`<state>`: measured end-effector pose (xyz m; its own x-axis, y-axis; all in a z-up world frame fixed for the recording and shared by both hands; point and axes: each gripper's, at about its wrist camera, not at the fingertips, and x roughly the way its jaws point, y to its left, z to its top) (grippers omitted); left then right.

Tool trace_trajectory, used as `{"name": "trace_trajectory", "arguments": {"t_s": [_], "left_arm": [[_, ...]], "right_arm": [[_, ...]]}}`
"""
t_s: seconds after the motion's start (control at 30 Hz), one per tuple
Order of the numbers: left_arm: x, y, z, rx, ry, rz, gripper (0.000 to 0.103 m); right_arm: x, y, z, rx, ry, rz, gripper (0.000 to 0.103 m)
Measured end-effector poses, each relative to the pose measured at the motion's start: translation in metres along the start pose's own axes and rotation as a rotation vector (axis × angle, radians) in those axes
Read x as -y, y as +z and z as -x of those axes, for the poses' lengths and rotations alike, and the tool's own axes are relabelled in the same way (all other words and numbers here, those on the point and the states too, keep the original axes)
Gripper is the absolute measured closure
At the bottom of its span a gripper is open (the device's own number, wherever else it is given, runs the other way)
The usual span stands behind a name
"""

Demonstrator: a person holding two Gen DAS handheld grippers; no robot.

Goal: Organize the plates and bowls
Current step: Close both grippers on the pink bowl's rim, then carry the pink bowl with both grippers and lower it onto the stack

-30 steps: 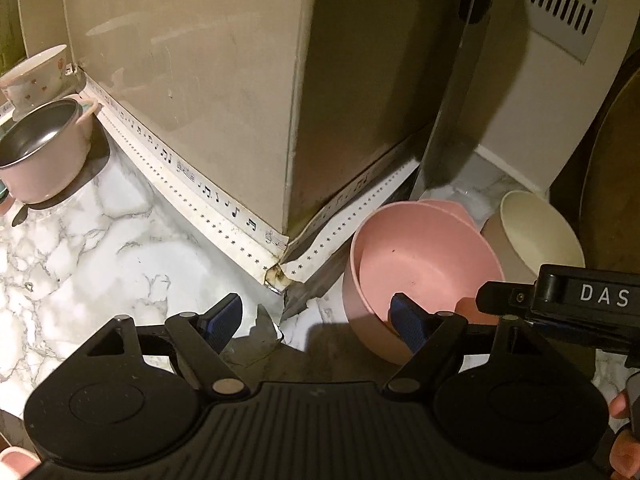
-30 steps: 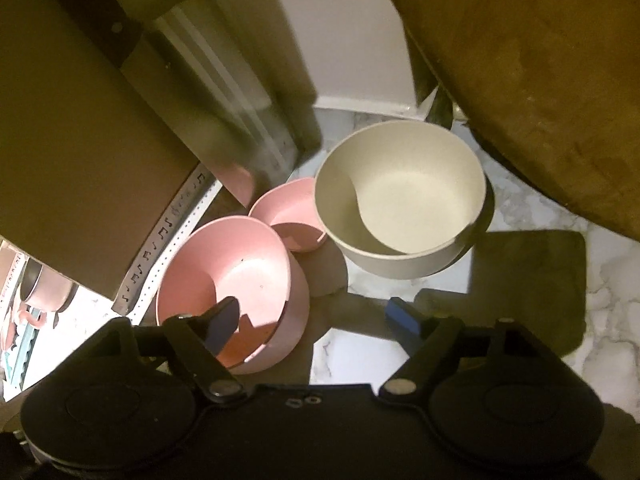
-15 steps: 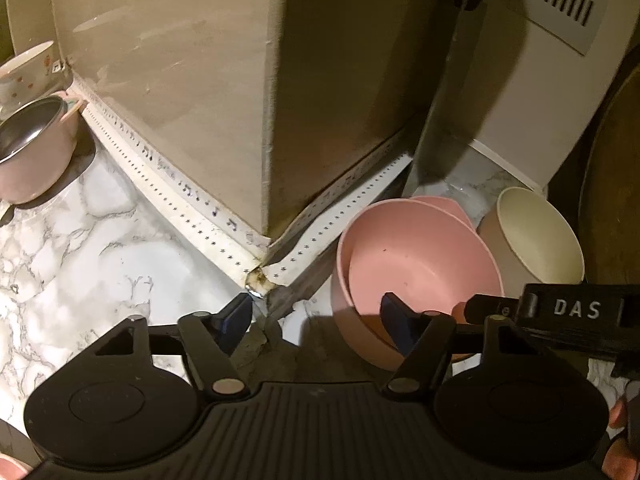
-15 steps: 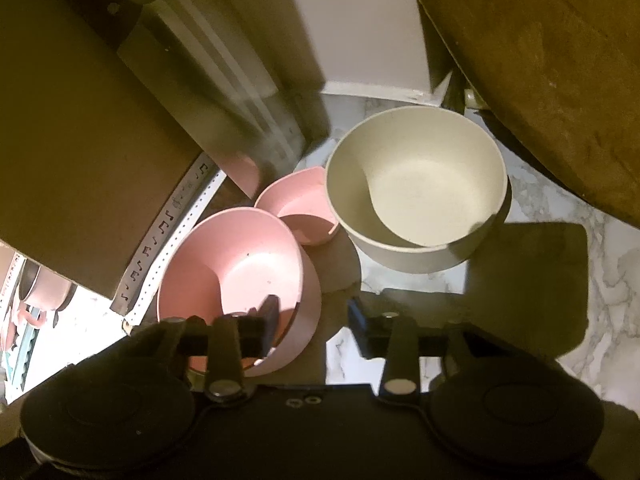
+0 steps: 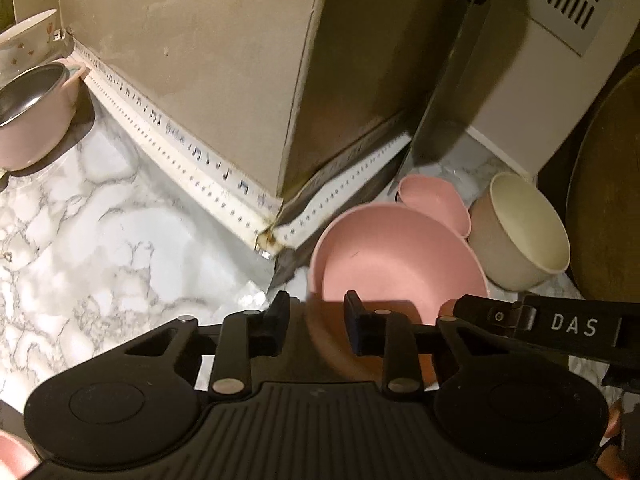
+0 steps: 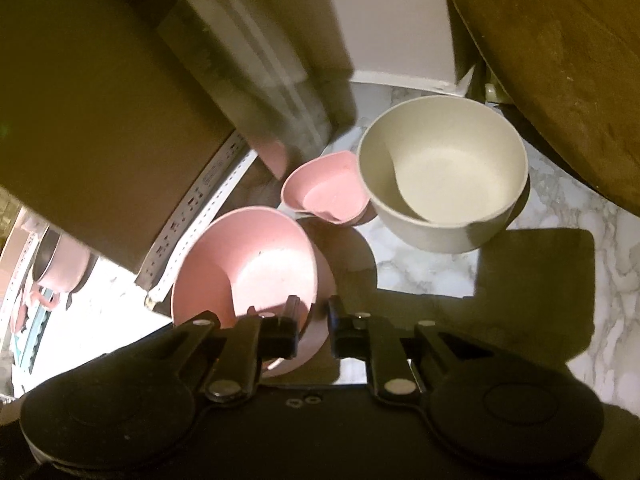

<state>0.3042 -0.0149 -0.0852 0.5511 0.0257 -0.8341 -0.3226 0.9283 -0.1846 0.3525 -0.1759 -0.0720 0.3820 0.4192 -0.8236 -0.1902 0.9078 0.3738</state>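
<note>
Down on the marble worktop (image 5: 100, 240), both grippers meet at the large pink bowl (image 5: 394, 260). The left gripper (image 5: 316, 324) has the bowl's near rim between its jaws, which are closing; the rim is blurred there, and I cannot tell whether the pads already press on it. The right gripper (image 6: 313, 330) comes at the same bowl (image 6: 248, 264) from the other side, its jaws also closing and standing narrowly apart across the bowl's wall, one finger inside and one outside; again contact is not clear. In the left wrist view the right gripper's black body, lettered DAS, shows at the bowl's right edge.

Behind the large pink bowl and touching it sits a small pink bowl (image 6: 328, 196), tilted, and just beside that stands a cream bowl (image 6: 444, 176), upright. A cardboard box (image 5: 192, 68) stands on the worktop at the left of the bowls, with a strip of patterned tape (image 5: 180, 152) along its base. Further left are a pink pot with a steel inside (image 5: 28, 116) and a patterned white bowl (image 5: 28, 40). A round wooden board (image 6: 560, 52) leans at the right.
</note>
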Motion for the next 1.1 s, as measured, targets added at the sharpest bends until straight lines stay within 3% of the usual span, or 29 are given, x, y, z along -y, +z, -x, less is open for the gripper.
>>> {"name": "trace_trajectory", "arguments": {"t_s": [0.17,0.63,1.1], "left_arm": [[-0.005,-0.013,0.007,-0.039,-0.014,-0.014,0.087],[0.001,-0.065,0.059,-0.107,-0.082,-0.148,0.087],[0.022,-0.121,0.096,-0.161,-0.151,-0.287,0.087]], "right_arm": [[-0.003,-0.013,0.008,-0.018,-0.001,0.017,0.097],[-0.006,-0.073,0.060,-0.031,-0.035,0.044,0.097],[0.017,-0.135,0.112,-0.021,-0.078,-0.005,0.097]]}}
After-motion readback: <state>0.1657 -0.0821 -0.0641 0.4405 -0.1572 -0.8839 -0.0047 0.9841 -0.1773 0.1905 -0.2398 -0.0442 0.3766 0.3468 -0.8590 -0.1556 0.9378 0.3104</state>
